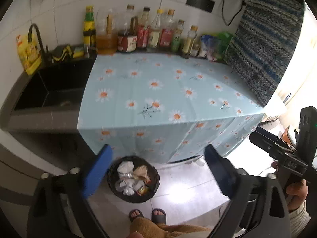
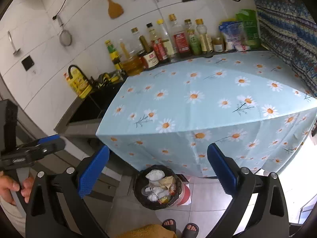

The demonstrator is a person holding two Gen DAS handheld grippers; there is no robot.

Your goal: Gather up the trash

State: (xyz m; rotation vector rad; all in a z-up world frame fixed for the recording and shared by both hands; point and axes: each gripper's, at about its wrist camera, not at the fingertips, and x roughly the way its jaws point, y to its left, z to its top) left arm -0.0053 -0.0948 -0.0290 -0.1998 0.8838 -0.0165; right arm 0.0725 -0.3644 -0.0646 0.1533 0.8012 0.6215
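A round bin lined with a black bag [image 1: 133, 179] stands on the floor in front of the counter; it holds crumpled white paper, a brown wrapper and small packets. It also shows in the right wrist view [image 2: 158, 187]. My left gripper [image 1: 156, 170] is open and empty, held above the bin. My right gripper [image 2: 158, 170] is open and empty, also above the bin. The right gripper shows at the right edge of the left wrist view [image 1: 277, 148], and the left gripper at the left edge of the right wrist view [image 2: 35, 146]. No trash shows on the daisy tablecloth [image 1: 168, 91].
Several sauce and oil bottles [image 1: 138, 33] line the back wall. A black sink [image 1: 53, 87] with a tap lies left of the cloth. Food bags [image 2: 239, 31] and a patterned cloth-covered object [image 1: 265, 49] stand at the right. My slippered feet [image 1: 147, 215] are by the bin.
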